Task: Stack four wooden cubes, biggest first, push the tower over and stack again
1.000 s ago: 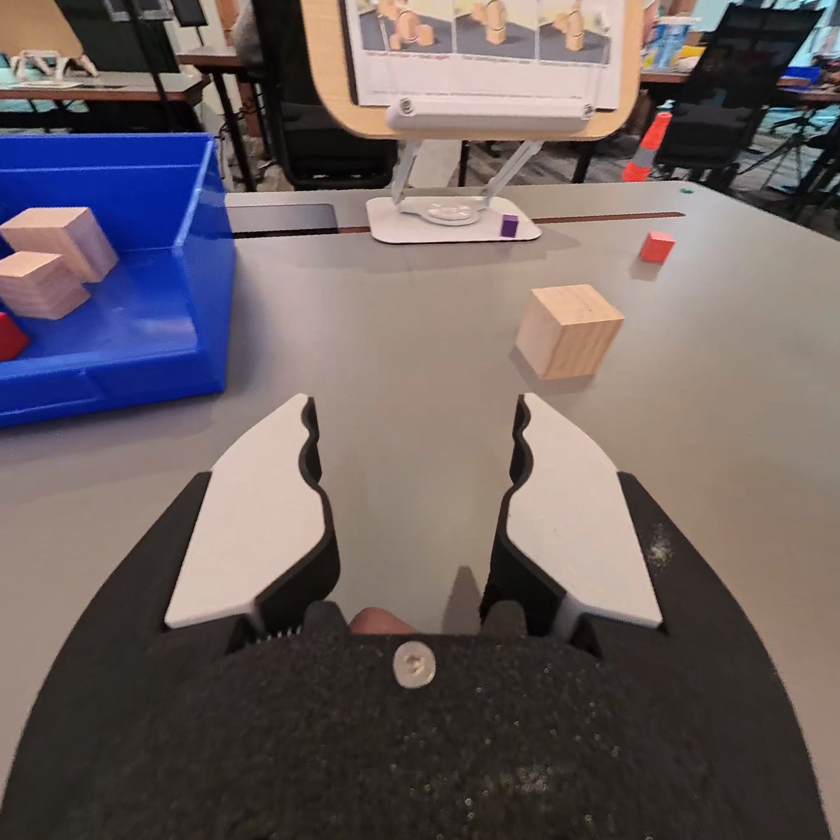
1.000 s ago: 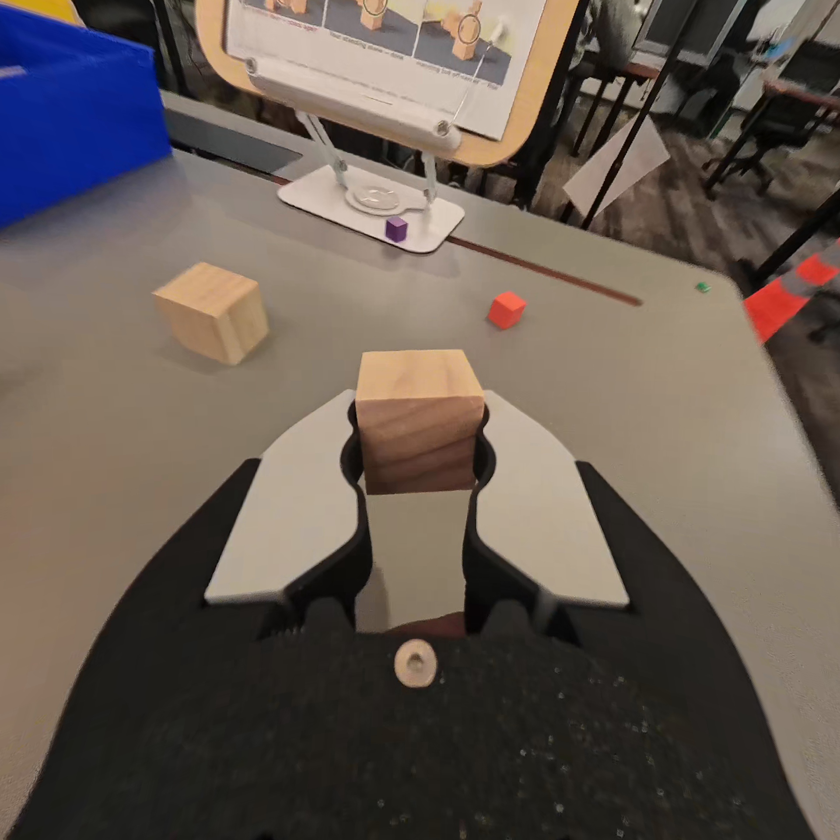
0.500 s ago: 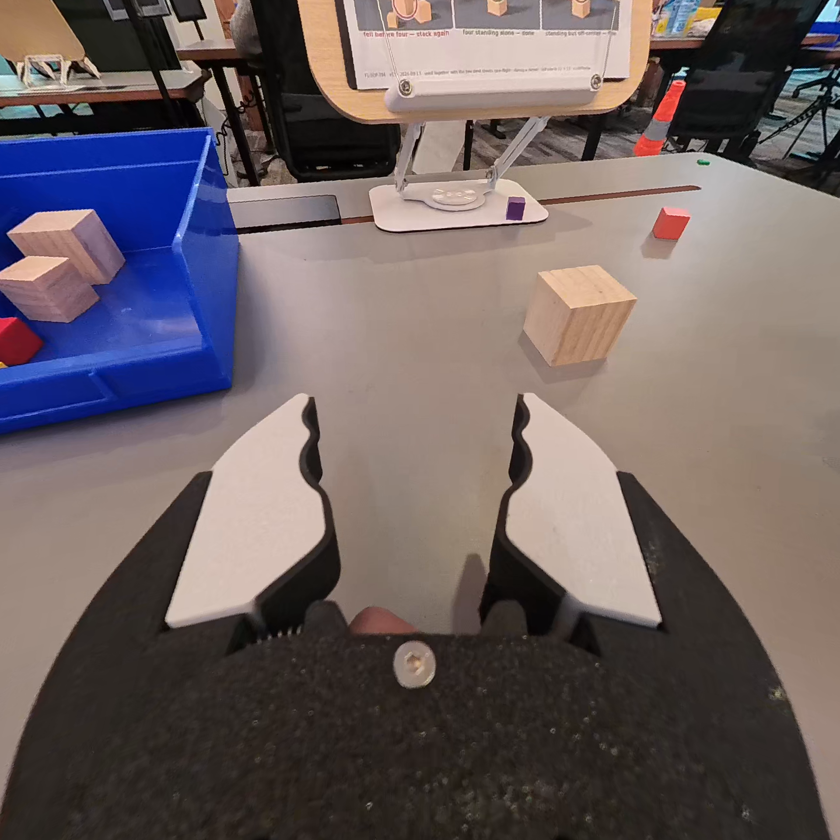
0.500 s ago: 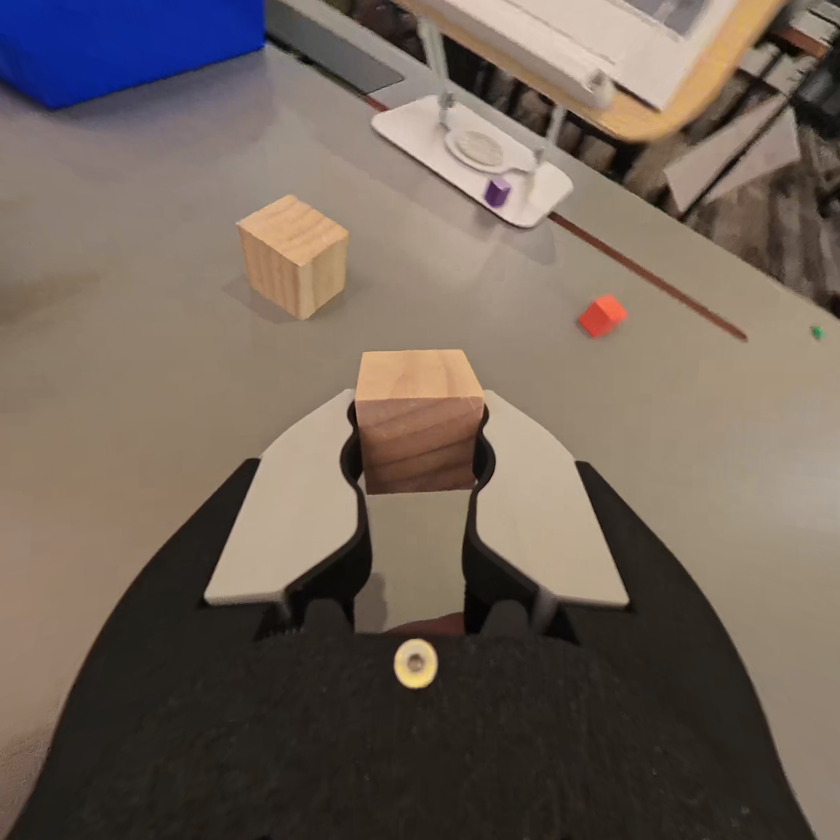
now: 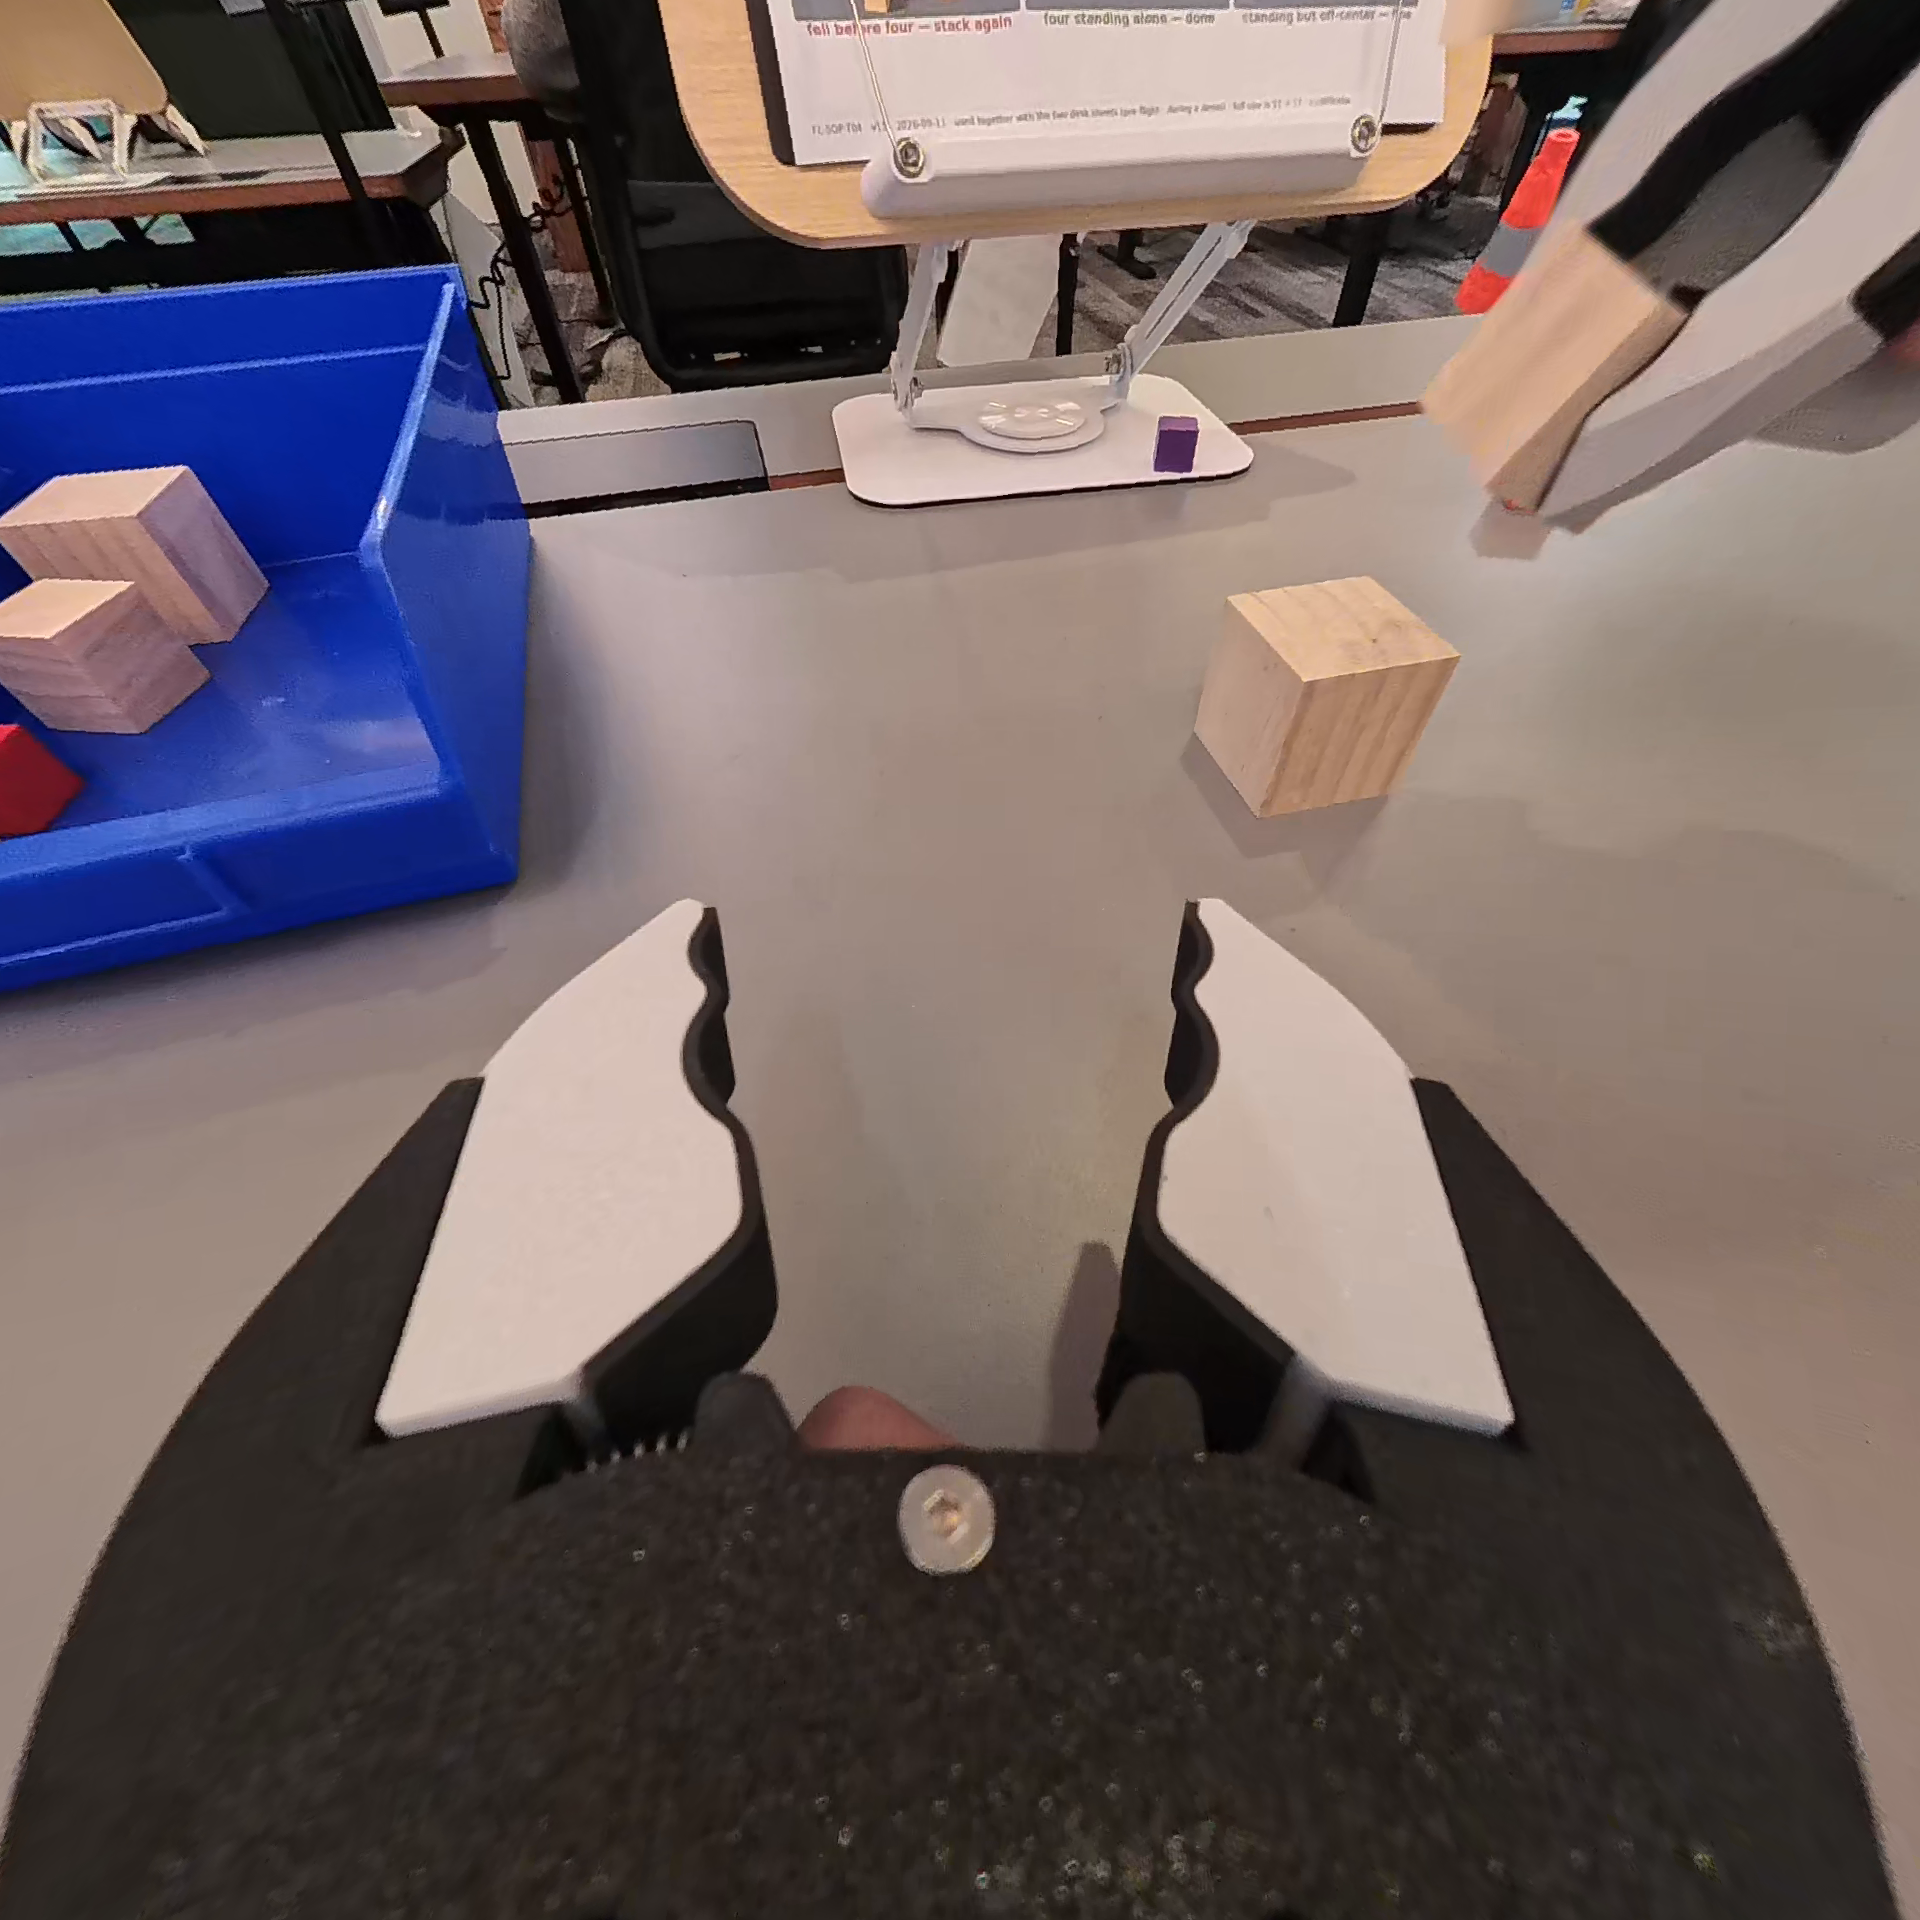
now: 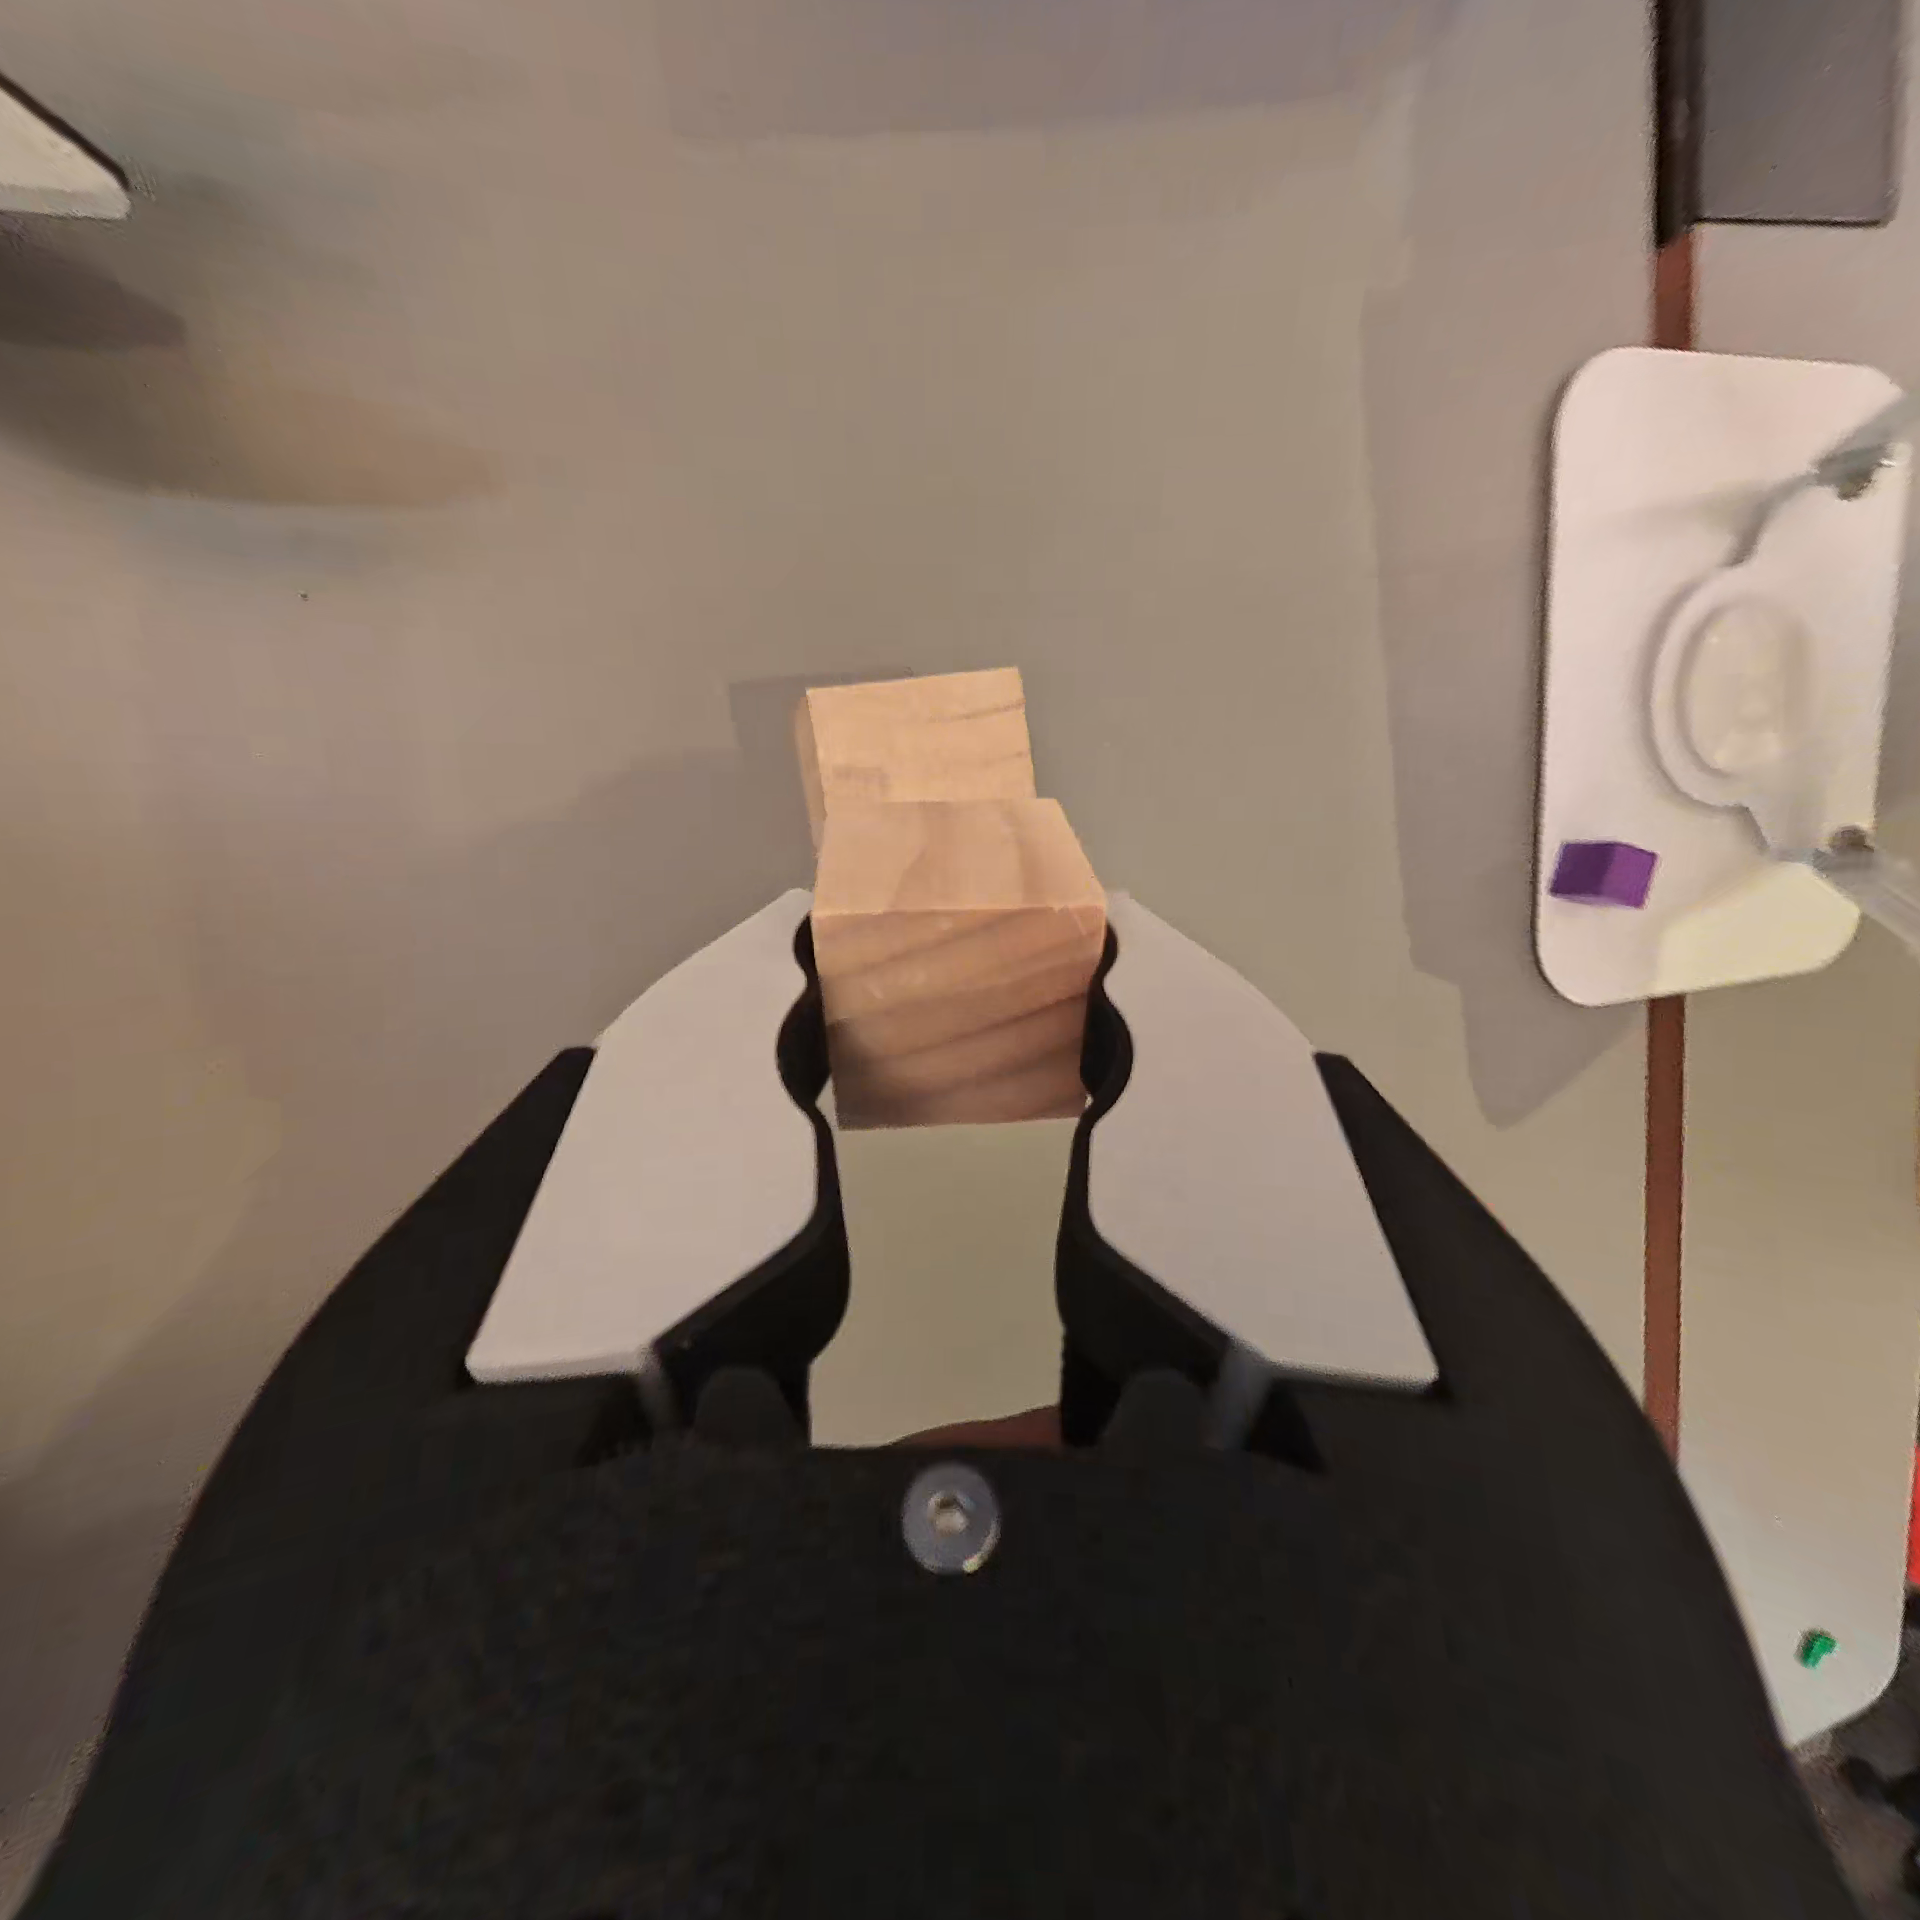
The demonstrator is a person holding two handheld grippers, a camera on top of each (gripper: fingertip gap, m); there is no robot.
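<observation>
A large wooden cube [image 5: 1325, 691] stands on the grey table [image 5: 935, 727], ahead and right of my left gripper [image 5: 945, 914], which is open and empty just above the table. My right gripper [image 6: 956, 920] is shut on a smaller wooden cube [image 6: 961, 997], points down and holds it in the air over the large cube [image 6: 914, 743]. In the left wrist view the right gripper [image 5: 1574, 358] and its cube [image 5: 1522, 379] hang at the upper right, above and behind the large cube. Two more wooden cubes [image 5: 125, 545] [image 5: 94, 655] lie in a blue bin [image 5: 447, 623].
The blue bin stands at the left and also holds a red block [image 5: 31, 779]. A white stand base [image 5: 1039, 447] [image 6: 1704, 675] with a small purple cube [image 5: 1174, 444] [image 6: 1600, 871] sits at the table's back. A small green piece [image 6: 1816, 1647] lies near the table corner.
My right gripper has swung left and tipped downward with its cube, ending over the large cube and entering the left wrist view. My left gripper stays open and has hardly moved.
</observation>
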